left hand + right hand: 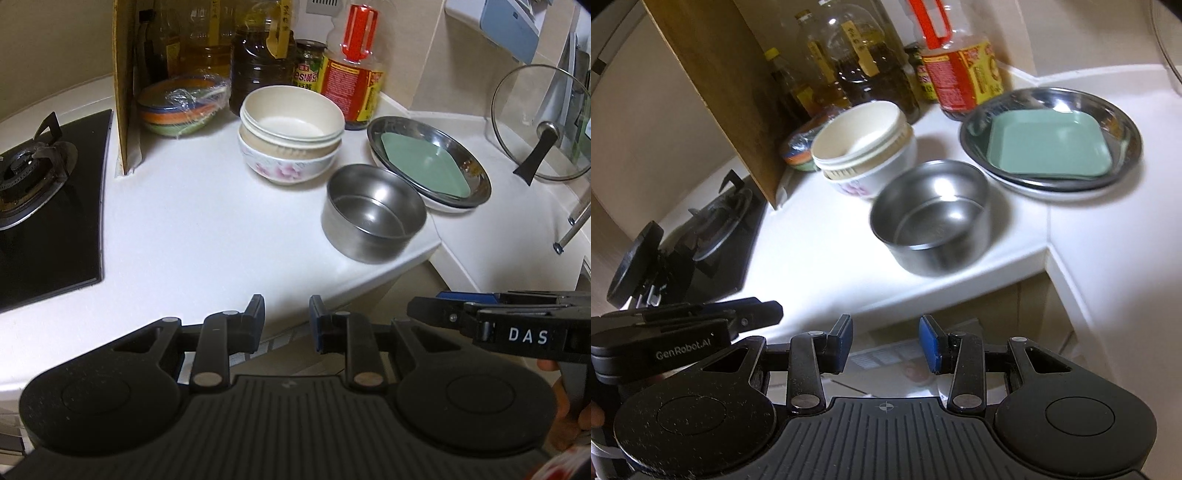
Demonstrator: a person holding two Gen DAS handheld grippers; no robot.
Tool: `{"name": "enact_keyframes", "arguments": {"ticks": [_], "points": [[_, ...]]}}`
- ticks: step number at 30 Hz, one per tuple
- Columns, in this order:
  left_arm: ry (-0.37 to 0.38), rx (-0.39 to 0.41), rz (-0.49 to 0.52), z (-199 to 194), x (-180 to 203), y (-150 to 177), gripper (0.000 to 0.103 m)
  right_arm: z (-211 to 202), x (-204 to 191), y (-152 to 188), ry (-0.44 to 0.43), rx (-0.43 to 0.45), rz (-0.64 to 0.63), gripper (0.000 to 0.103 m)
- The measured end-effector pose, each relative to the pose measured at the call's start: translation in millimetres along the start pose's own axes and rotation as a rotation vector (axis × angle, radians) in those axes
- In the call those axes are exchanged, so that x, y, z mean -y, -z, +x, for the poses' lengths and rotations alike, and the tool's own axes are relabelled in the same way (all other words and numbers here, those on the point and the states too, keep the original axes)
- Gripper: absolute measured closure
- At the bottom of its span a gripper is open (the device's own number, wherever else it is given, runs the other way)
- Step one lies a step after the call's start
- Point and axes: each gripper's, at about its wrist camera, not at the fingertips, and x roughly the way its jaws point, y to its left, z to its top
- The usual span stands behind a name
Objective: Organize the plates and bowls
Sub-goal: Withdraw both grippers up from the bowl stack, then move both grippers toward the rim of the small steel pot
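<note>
A steel bowl (373, 212) (931, 218) stands near the white counter's front corner. Behind it to the left, cream bowls are nested in a floral bowl (291, 147) (864, 155). To the right, a green square plate (424, 162) (1049, 144) lies in a steel plate (476, 184) (1123, 122), which rests on a white plate. My left gripper (287, 314) hovers before the counter edge, its jaws a narrow gap apart with nothing between. My right gripper (886, 332) is open wider and empty, short of the steel bowl. Each gripper shows at the side of the other's view.
A gas stove (33, 170) lies at the left behind an upright wooden board (125, 81). Oil bottles and jars (354, 74) line the back wall, with wrapped colourful bowls (181, 107) in front. A glass lid (543, 122) leans at the right.
</note>
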Motion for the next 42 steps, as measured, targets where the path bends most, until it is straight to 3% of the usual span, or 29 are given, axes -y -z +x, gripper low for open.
{"name": "enact_keyframes", "arguments": {"ticks": [26,34,42], "points": [[-0.031,-0.031,-0.037,-10.8,52.2,36.6,0.08,-47.0,45.8,30.1,0.1,0.007,-0.012,0.062],[-0.053,-0.039,-0.068,-14.0,49.4,40.2,0.08,-50.6,50.5,29.1,0.085,0.027,-0.006,0.062],[-0.025,0.002,-0.06,-2.2,41.7,24.5,0.078,-43.9,54.9,18.5,0.097,0.056,0.025,0.063]]}}
